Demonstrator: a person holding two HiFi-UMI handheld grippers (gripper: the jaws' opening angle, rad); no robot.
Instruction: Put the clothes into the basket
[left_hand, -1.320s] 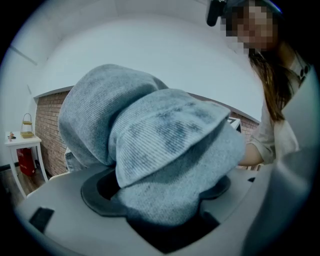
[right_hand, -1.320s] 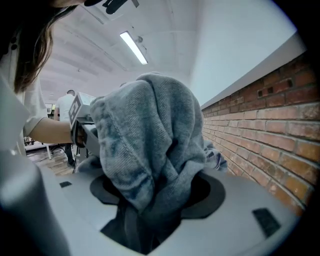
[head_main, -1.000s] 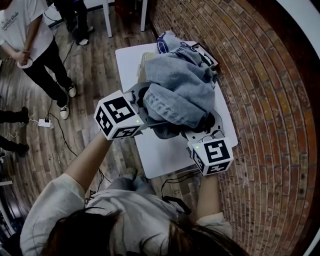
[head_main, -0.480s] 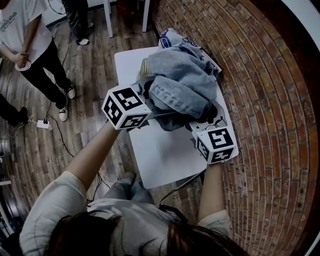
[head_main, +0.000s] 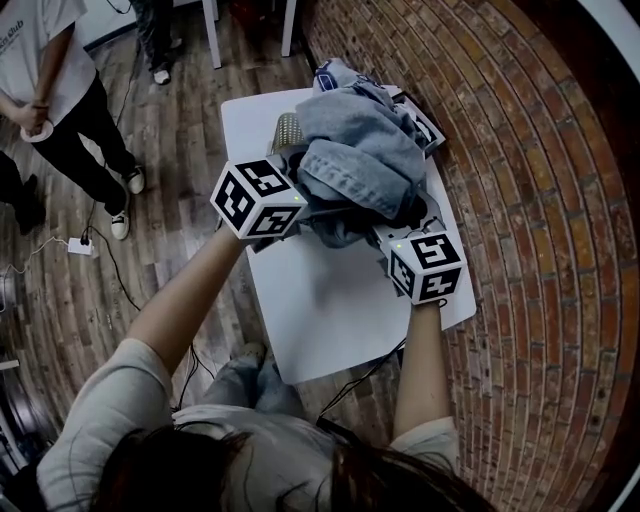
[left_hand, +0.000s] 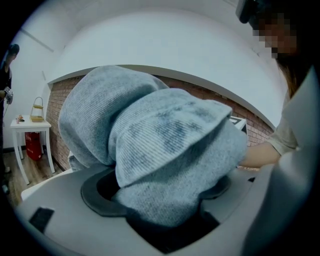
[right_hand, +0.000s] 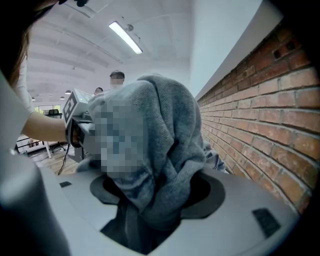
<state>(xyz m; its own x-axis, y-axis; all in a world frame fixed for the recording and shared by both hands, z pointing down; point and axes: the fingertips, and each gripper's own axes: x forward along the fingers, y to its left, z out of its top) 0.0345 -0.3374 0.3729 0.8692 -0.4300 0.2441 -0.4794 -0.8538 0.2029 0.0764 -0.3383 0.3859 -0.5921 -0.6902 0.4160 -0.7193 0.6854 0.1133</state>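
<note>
A bundled light-blue denim garment (head_main: 360, 160) hangs above the far end of the white table (head_main: 330, 300). My left gripper (head_main: 300, 197) is shut on its left side and my right gripper (head_main: 396, 228) on its lower right. In the left gripper view the denim (left_hand: 160, 145) fills the space between the jaws of that gripper (left_hand: 165, 220). The right gripper view shows the cloth (right_hand: 160, 150) bunched in that gripper (right_hand: 150, 220). Under the bundle a strip of the mesh basket (head_main: 288, 130) shows. A dark blue-and-white cloth (head_main: 335, 75) lies past it; most of the basket is hidden.
A brick wall (head_main: 520, 200) runs close along the table's right side. A person (head_main: 50, 90) stands on the wooden floor at the left, near a power strip (head_main: 80, 245). A small white side table (left_hand: 32, 130) stands by the wall.
Both grippers have carried the denim bundle away from me toward the table's far end, so it now hangs over the basket. The grips have not changed.
</note>
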